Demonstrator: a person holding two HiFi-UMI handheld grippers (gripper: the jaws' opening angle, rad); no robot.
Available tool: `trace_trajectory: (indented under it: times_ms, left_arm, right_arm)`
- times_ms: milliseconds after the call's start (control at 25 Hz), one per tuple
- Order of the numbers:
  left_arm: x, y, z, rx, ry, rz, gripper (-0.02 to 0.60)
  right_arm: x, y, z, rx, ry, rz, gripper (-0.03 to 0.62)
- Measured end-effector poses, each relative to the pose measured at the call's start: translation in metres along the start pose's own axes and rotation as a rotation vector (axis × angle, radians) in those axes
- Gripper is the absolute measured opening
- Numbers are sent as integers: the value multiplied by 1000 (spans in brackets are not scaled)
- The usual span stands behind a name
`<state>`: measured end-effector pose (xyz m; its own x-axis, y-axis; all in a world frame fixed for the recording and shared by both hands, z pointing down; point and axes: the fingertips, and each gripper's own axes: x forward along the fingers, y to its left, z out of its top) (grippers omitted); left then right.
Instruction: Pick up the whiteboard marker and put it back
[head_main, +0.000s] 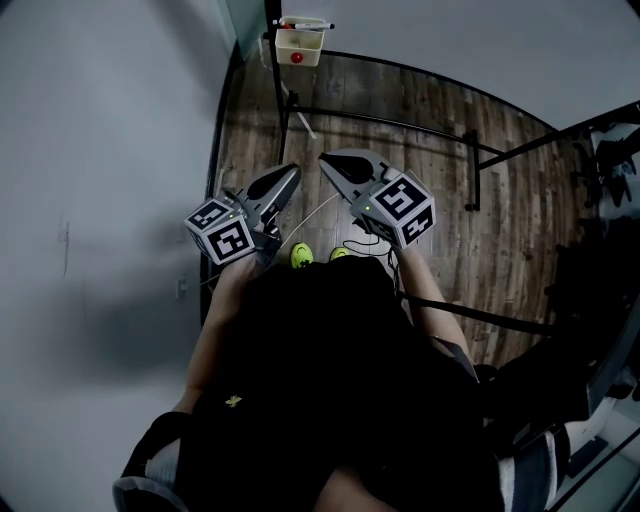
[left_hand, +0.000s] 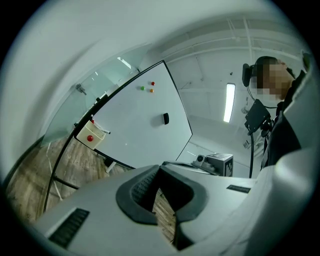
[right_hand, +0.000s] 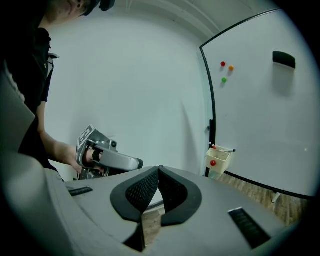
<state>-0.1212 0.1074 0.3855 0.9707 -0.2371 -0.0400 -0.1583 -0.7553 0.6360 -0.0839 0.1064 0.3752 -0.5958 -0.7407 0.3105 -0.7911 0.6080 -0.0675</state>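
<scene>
The whiteboard marker (head_main: 308, 25) lies across the top of a cream box (head_main: 300, 48) with a red dot, fixed to the whiteboard's lower corner. In the left gripper view the marker (left_hand: 102, 131) rests on the box (left_hand: 90, 137), well ahead of the jaws. From the right gripper view, marker (right_hand: 226, 149) and box (right_hand: 216, 161) are also far off. My left gripper (head_main: 291, 172) and right gripper (head_main: 327, 161) are held side by side above the floor, short of the box. Both are shut with nothing between the jaws, whose tips meet in their own views, left gripper (left_hand: 159, 165) and right gripper (right_hand: 159, 167).
The whiteboard (left_hand: 140, 125) carries a black eraser (left_hand: 166, 118) and three coloured magnets (left_hand: 148, 88). Its black stand legs (head_main: 400, 125) cross the wooden floor (head_main: 440, 200). A grey wall (head_main: 100, 150) runs along the left. Dark equipment (head_main: 600, 200) stands at the right.
</scene>
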Motion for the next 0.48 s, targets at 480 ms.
trace_trajectory:
  times_ms: [480]
  left_arm:
    - [-1,-13,-3,15,4,-2,3]
  right_arm:
    - [-9,7,6,-6,-12,6,5]
